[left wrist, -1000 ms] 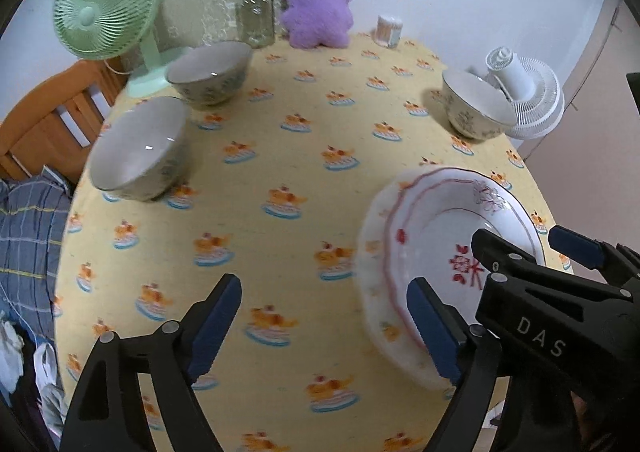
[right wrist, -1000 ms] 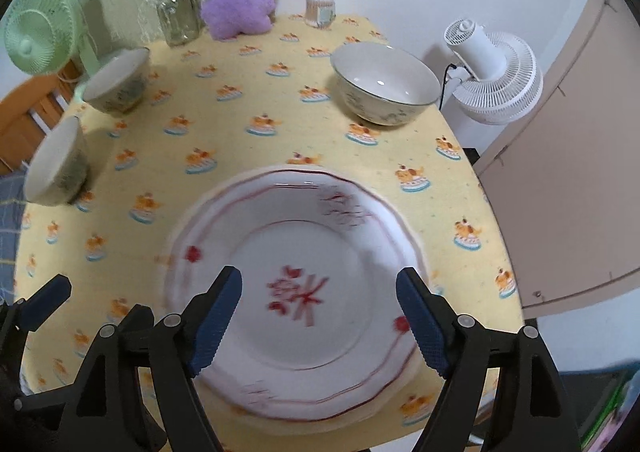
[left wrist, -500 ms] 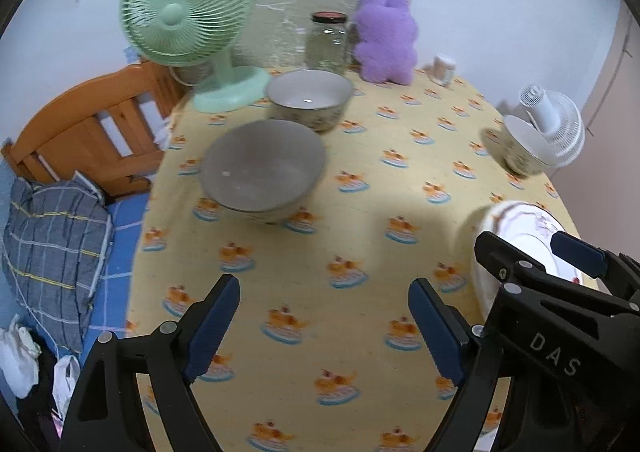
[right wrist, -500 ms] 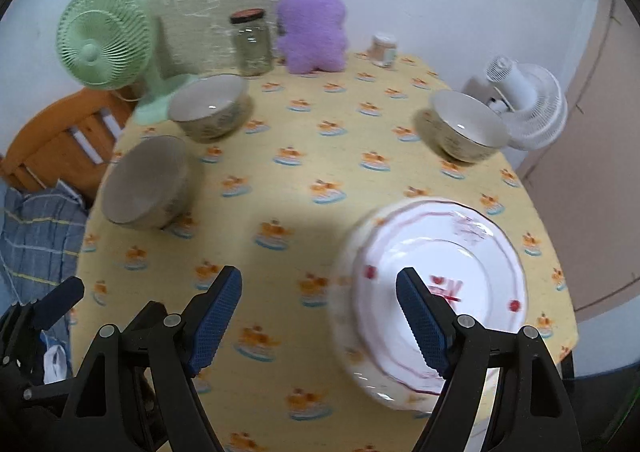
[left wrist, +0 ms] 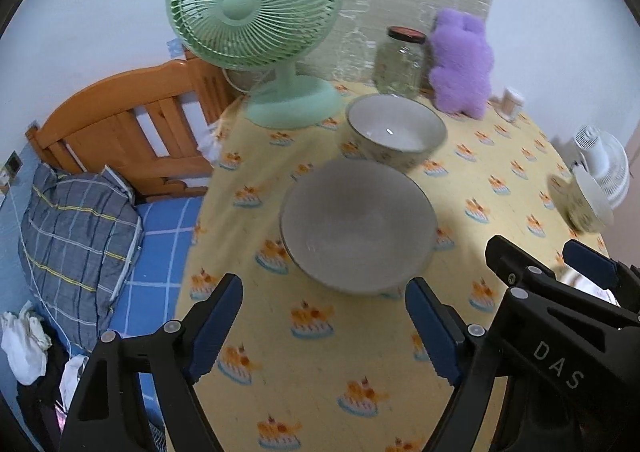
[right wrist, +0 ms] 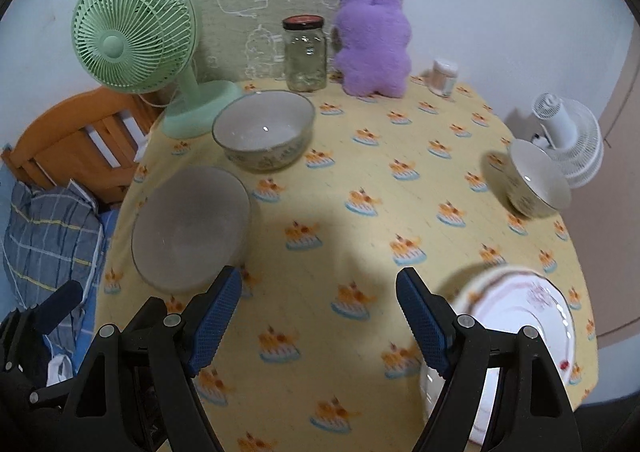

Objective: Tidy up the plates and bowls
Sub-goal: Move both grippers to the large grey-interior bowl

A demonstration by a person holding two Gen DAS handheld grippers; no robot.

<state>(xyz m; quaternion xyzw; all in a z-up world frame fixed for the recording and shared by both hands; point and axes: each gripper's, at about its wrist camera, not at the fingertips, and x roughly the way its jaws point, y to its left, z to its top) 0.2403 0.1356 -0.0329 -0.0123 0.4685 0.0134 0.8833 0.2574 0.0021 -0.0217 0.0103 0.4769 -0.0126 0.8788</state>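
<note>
Left wrist view: left gripper spread wide, holding nothing, above the yellow tablecloth. Right gripper likewise wide open and empty. Three bowls, all upright and empty: near bowl just ahead of the left fingers, second bowl behind it, third bowl at the right table edge. Plate stack lies flat near right; count cannot be told. Beyond: one green fan, one jar.

Two black hand-held grippers with blue-padded fingers sit side by side. The left tool has its jaws spread wide, gripping nothing. The right tool is likewise spread wide apart and empty.
</note>
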